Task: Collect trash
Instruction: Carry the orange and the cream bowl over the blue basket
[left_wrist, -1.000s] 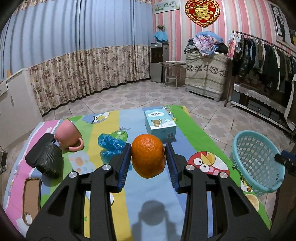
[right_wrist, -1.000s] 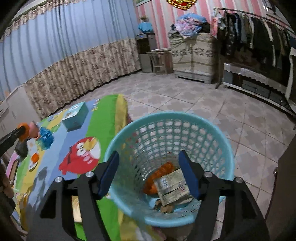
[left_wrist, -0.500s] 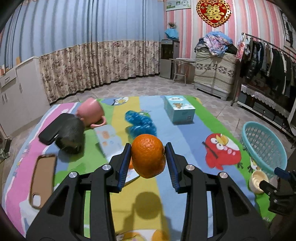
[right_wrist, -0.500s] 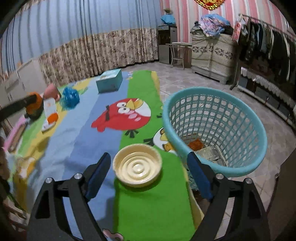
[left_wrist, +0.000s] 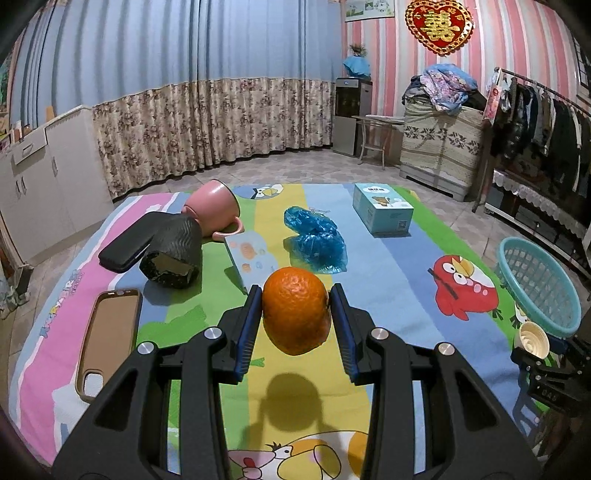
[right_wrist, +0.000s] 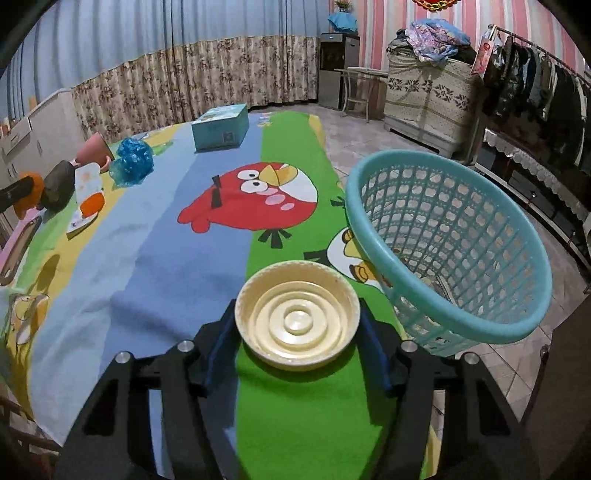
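1. Right tool (right_wrist: 297, 328): jaws just closed in on the cream lid (right_wrist: 297, 319), pads look tight on its rim. The lid sits at the surface's near right edge, just beside the teal basket (right_wrist: 448, 243).
2. Left tool (left_wrist: 295, 317): clamped on the orange (left_wrist: 296, 310), held above the surface (left_wrist: 399, 266).
3. Versus a second ago: right tool was over the basket, now it's at the lid. Looks like the lid gets binned next.
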